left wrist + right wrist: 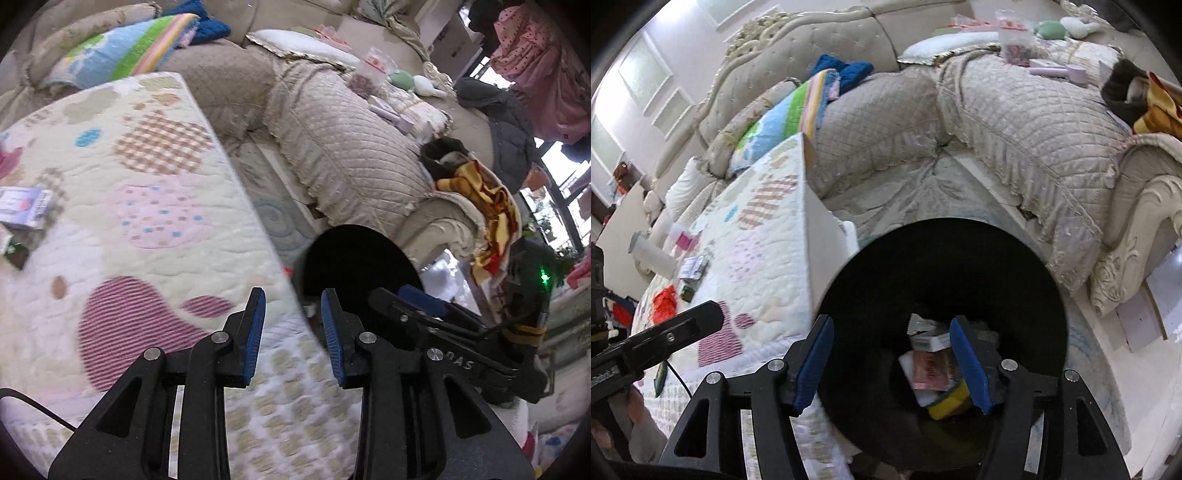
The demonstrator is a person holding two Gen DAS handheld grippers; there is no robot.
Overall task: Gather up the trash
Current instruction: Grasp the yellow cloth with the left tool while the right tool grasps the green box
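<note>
Left wrist view: the left tongs, released and empty, hover over the edge of the quilted patchwork-covered table beside the round black trash bin. Remaining trash lies at the table's far left: a small flat white-and-purple printed carton (probably light, thin-walled and crushable; best pinched across its narrow edges).

Right wrist view: the right tongs, jaws apart and pressing on nothing, hang above the bin, where discarded cartons and wrappers lie on the bottom. On the table, a crumpled orange-red scrap looks soft and weightless; a central pinch should gather it.
</note>
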